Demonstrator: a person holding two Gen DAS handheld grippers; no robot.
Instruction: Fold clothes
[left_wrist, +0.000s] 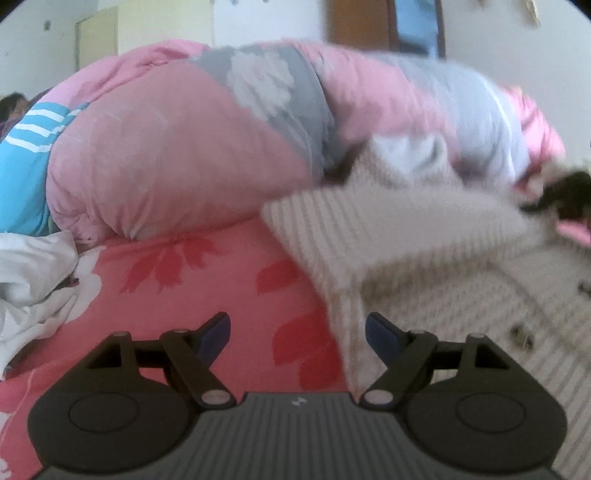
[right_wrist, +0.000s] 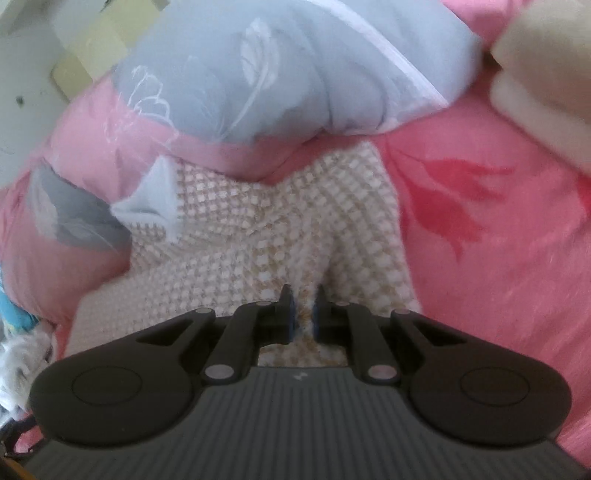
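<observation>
A cream knitted sweater (left_wrist: 424, 258) lies on the pink floral bedsheet (left_wrist: 207, 280), blurred at the right of the left wrist view. My left gripper (left_wrist: 297, 338) hangs open just above the sheet at the sweater's left edge, with nothing between its fingers. In the right wrist view the same sweater (right_wrist: 266, 229) fills the middle, with a pale blue collar (right_wrist: 151, 203) at its left. My right gripper (right_wrist: 303, 314) is shut on a pinch of the knit fabric. A dark shape (left_wrist: 565, 195) at the far right of the left wrist view is too blurred to identify.
A rolled pink and grey quilt (left_wrist: 177, 158) lies across the back of the bed. A blue-grey pillow (right_wrist: 280, 70) rests against the sweater's far edge. White cloth (left_wrist: 33, 277) and a turquoise striped fabric (left_wrist: 26, 158) sit at the left. A cream folded item (right_wrist: 546, 85) is at upper right.
</observation>
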